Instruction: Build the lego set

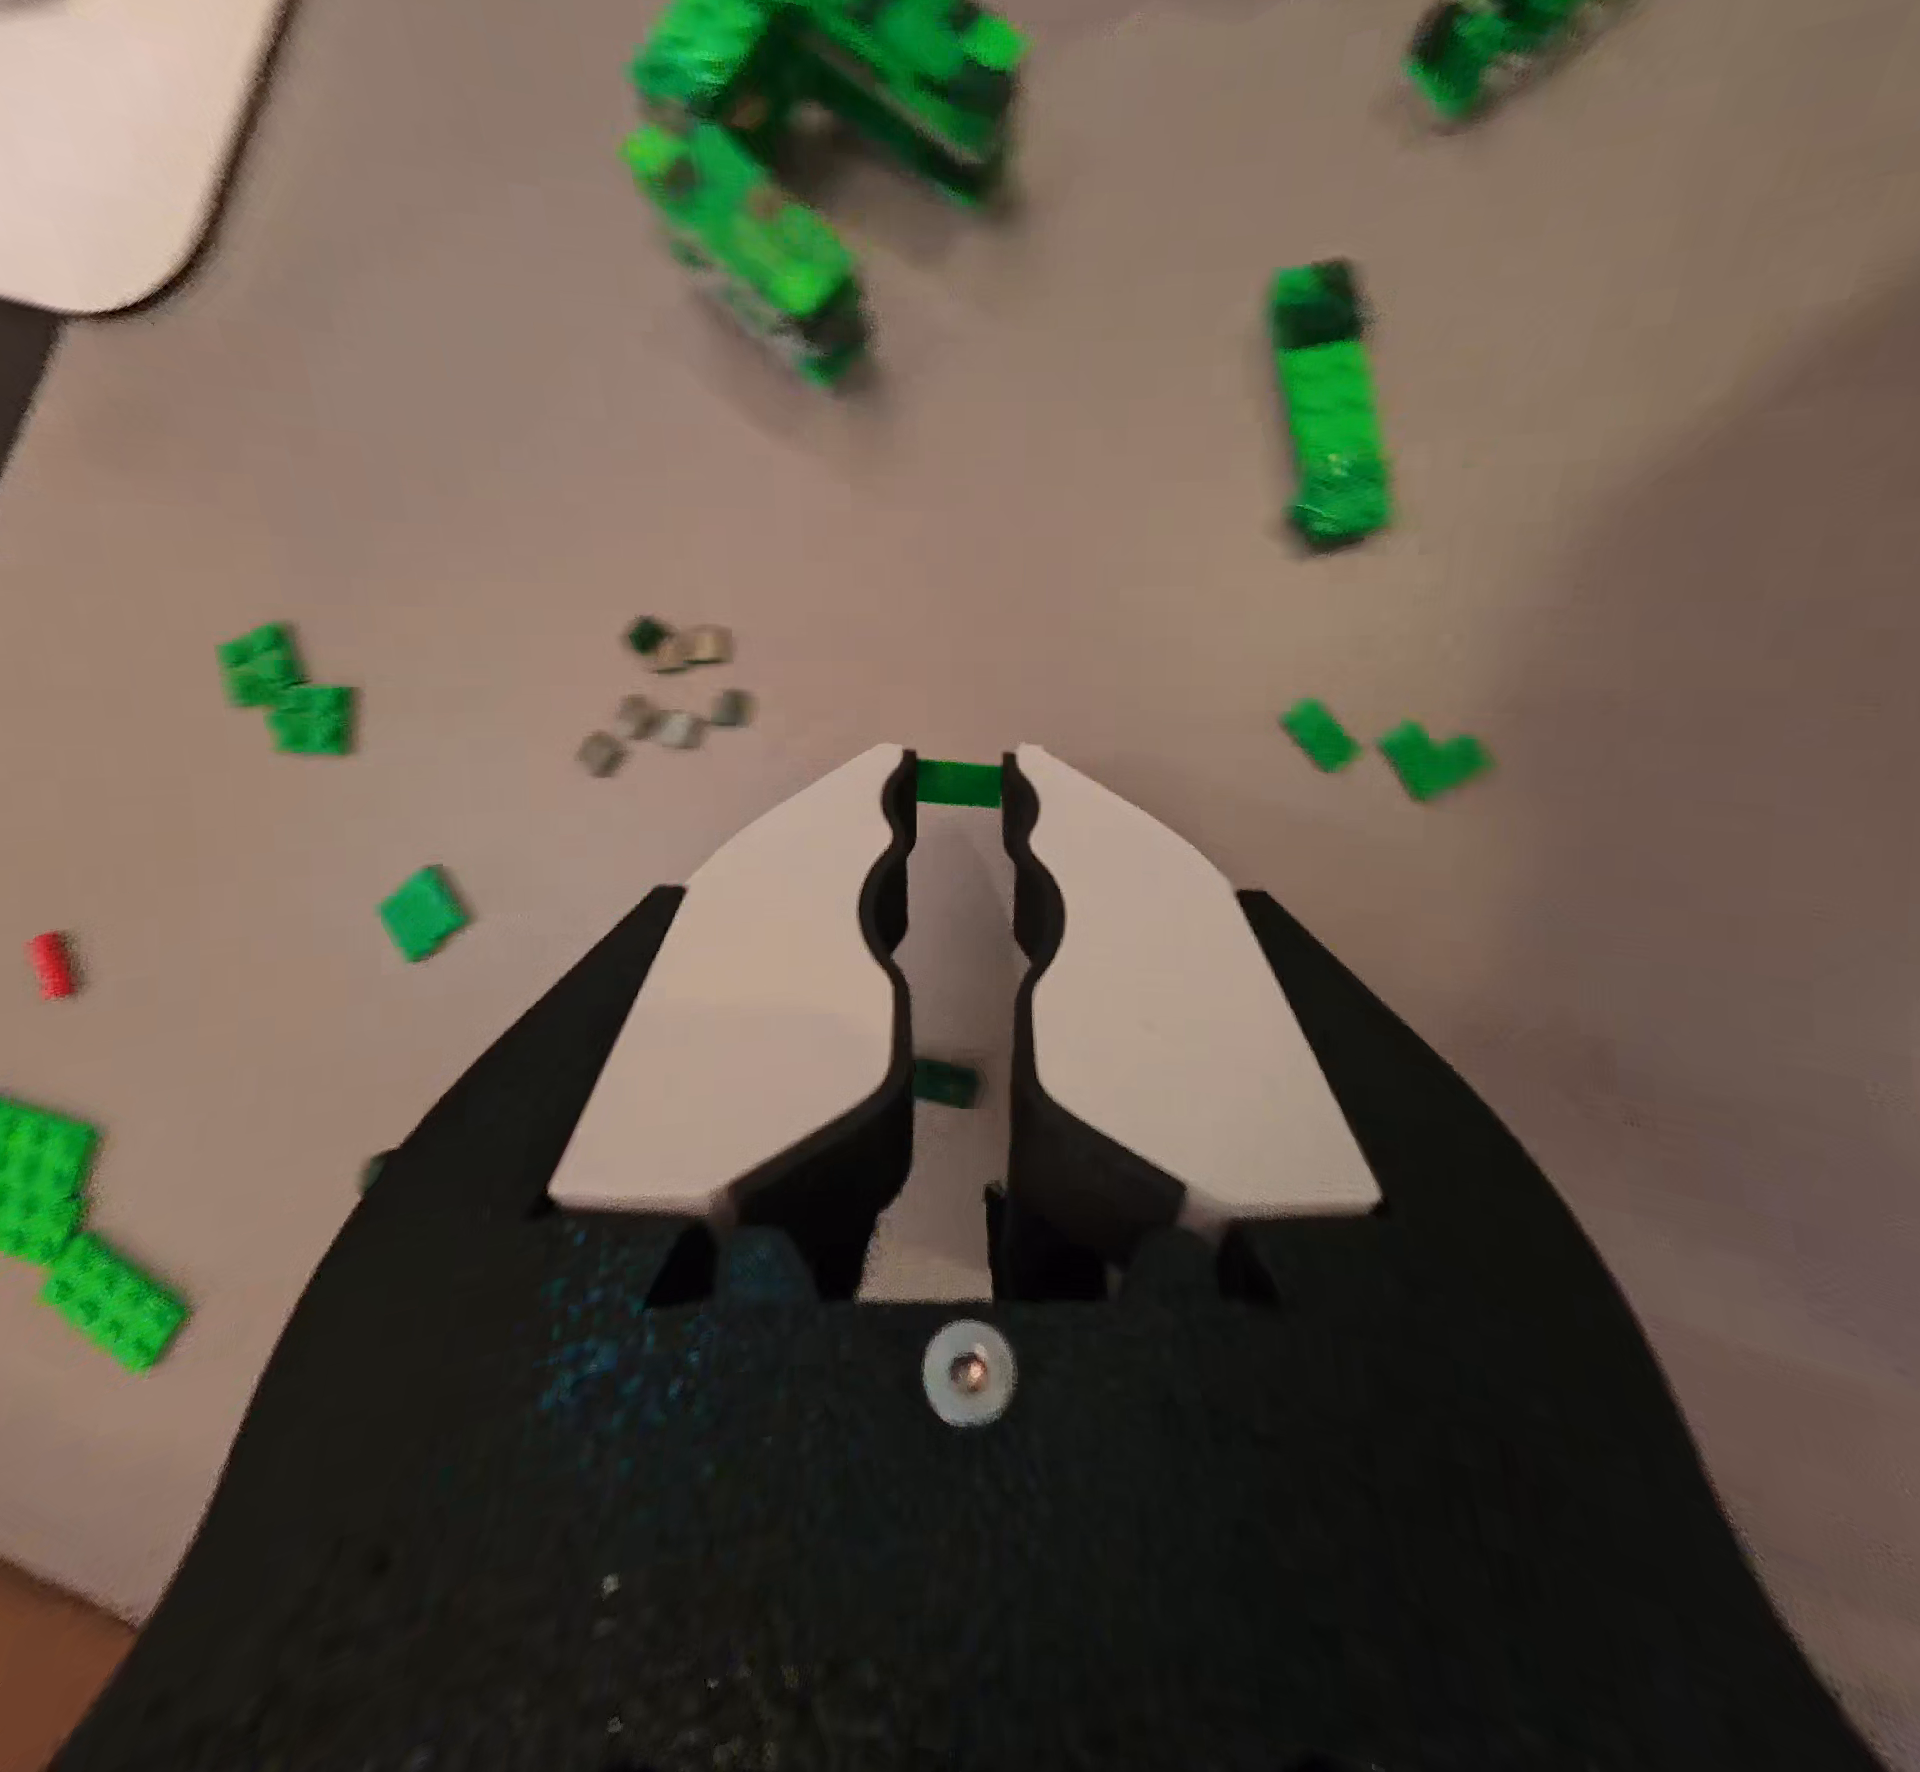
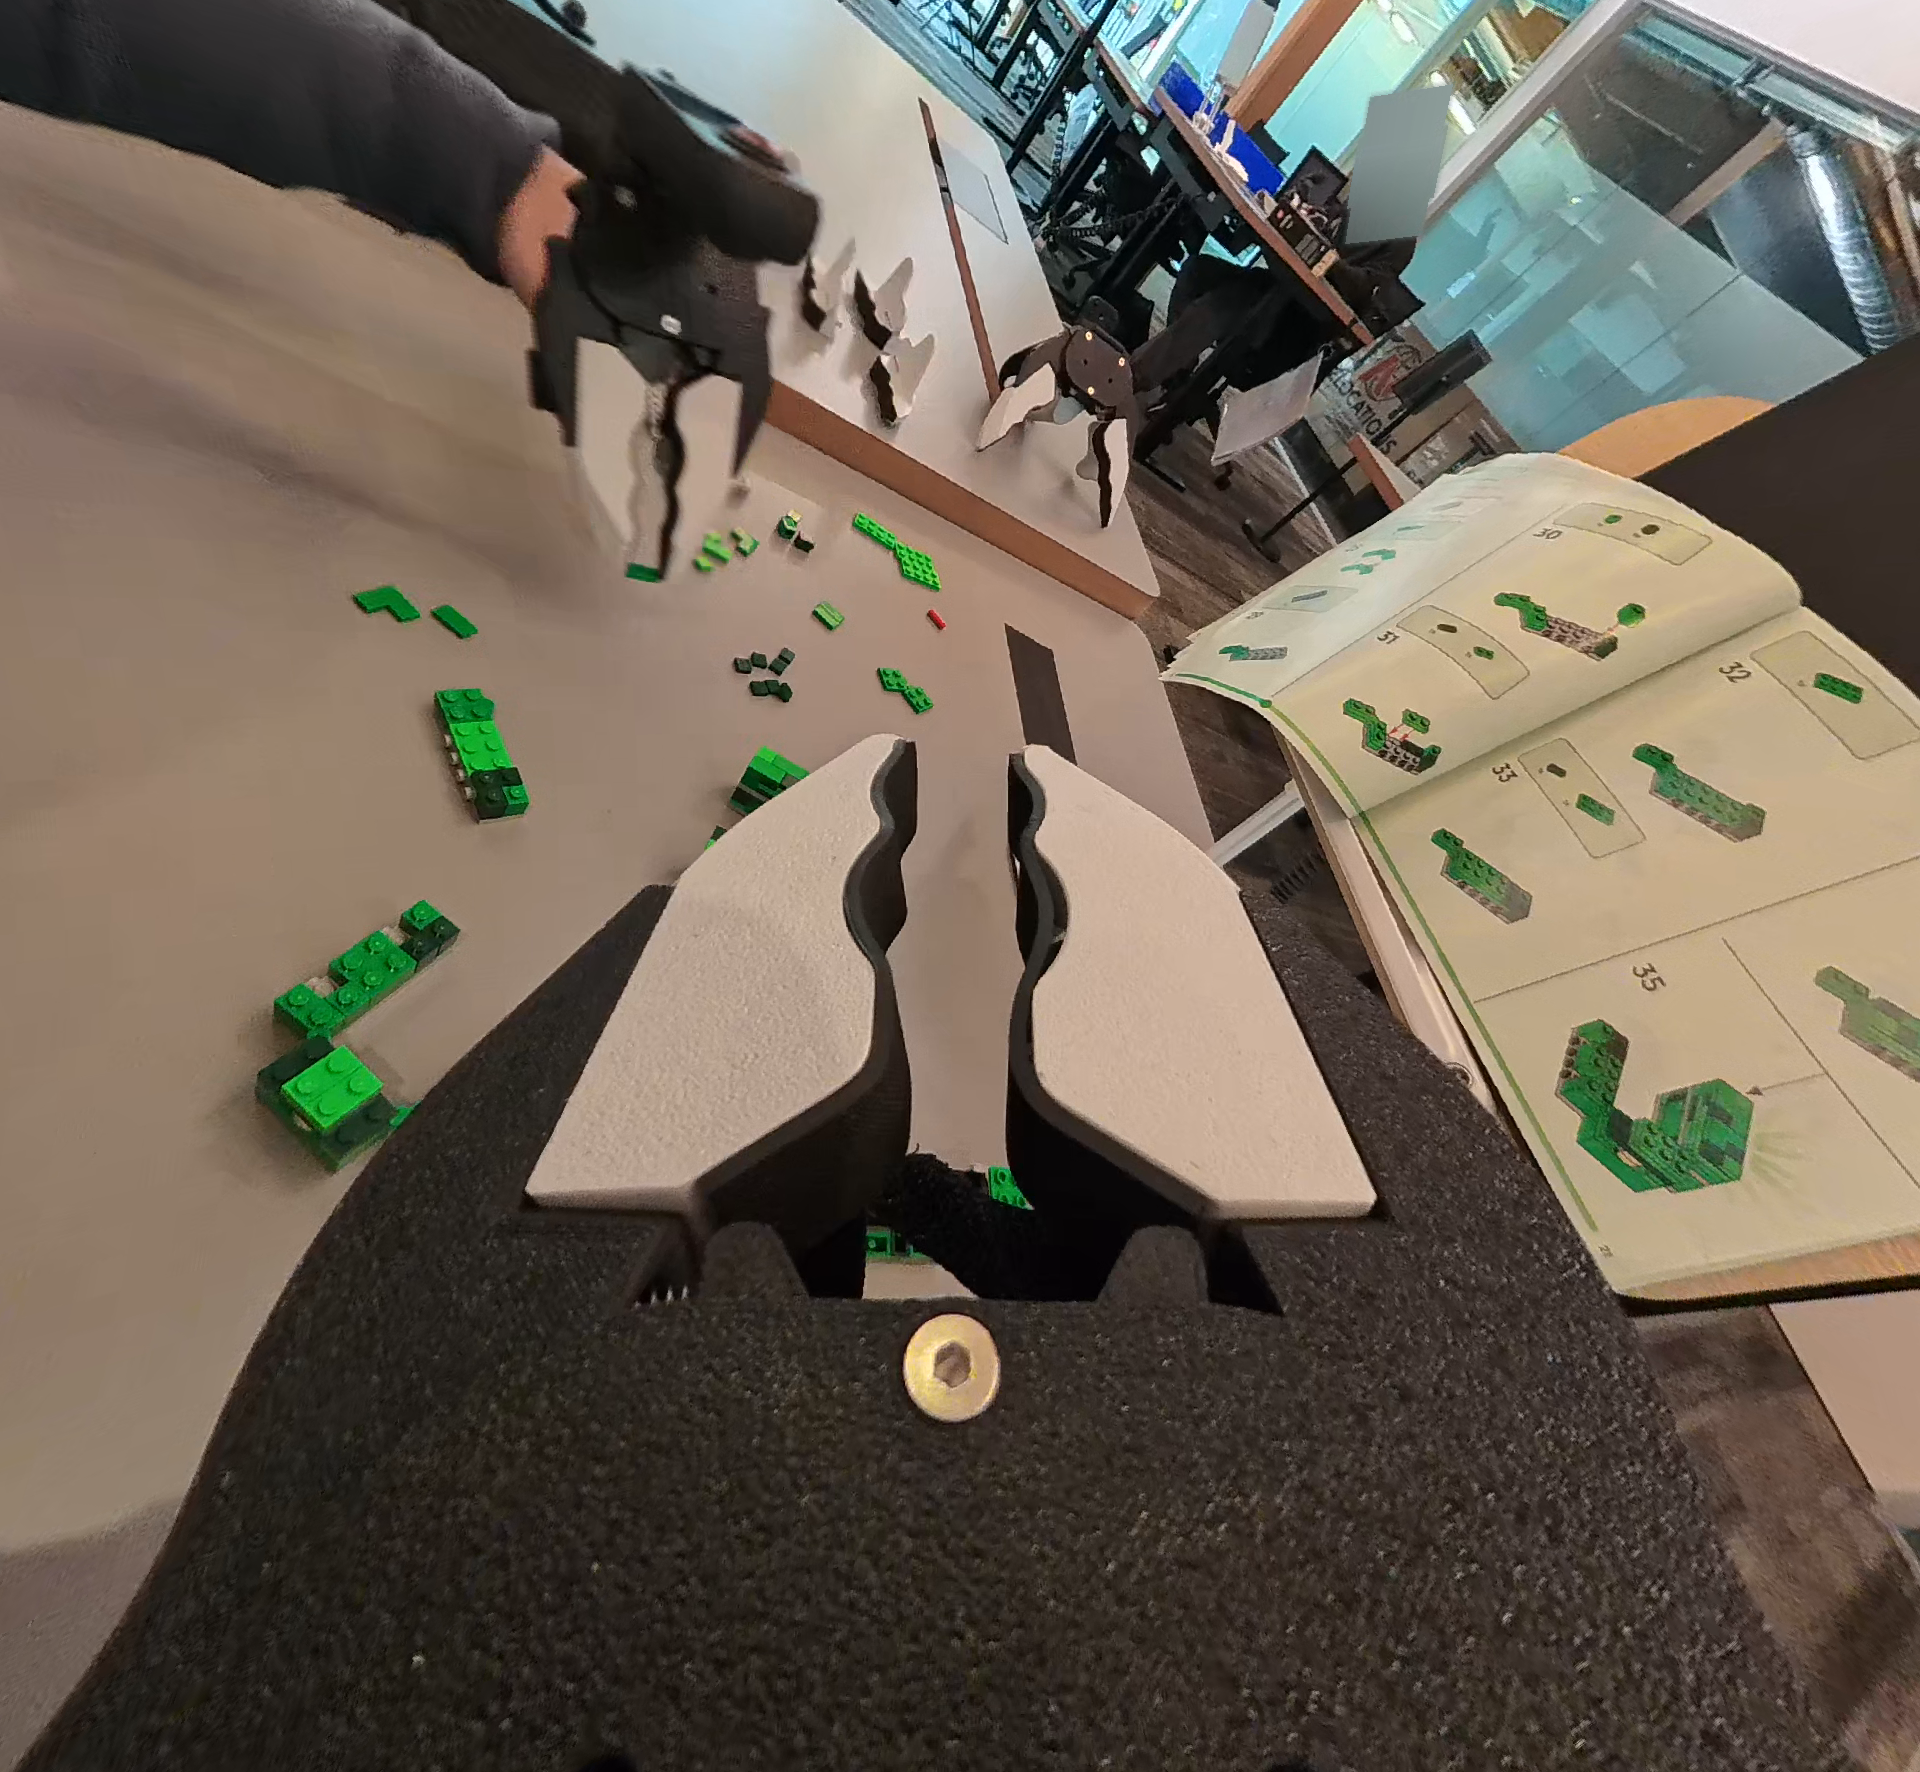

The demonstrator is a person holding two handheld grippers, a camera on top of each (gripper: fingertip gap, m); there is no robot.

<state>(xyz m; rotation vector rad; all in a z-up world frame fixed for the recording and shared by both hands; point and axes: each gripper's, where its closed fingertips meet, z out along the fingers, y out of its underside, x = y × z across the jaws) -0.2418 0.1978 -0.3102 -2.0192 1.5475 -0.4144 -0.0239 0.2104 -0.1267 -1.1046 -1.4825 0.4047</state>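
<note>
Several green sub-assemblies (image 1: 821, 133) lay built at 12 o'clock on the grey table (image 1: 499, 475), yet loose plates (image 1: 286, 688) and small grey tiles (image 1: 670, 694) remained unplaced, so the build looked roughly midway. Left gripper (image 1: 958, 777) was nearly closed, pinching a thin green plate (image 1: 958, 780) at its tips. Right gripper (image 2: 961, 766) hung narrowly parted and empty, with the instruction booklet (image 2: 1621, 849) at 3 o'clock.

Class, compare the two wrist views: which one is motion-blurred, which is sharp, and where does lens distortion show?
Left wrist view: the green assemblies and loose plates smear with motion, while the left gripper stays crisp. Right wrist view: bricks and the instruction booklet are sharp; only the sleeve blurs, and the wide lens bends the table edge.
</note>
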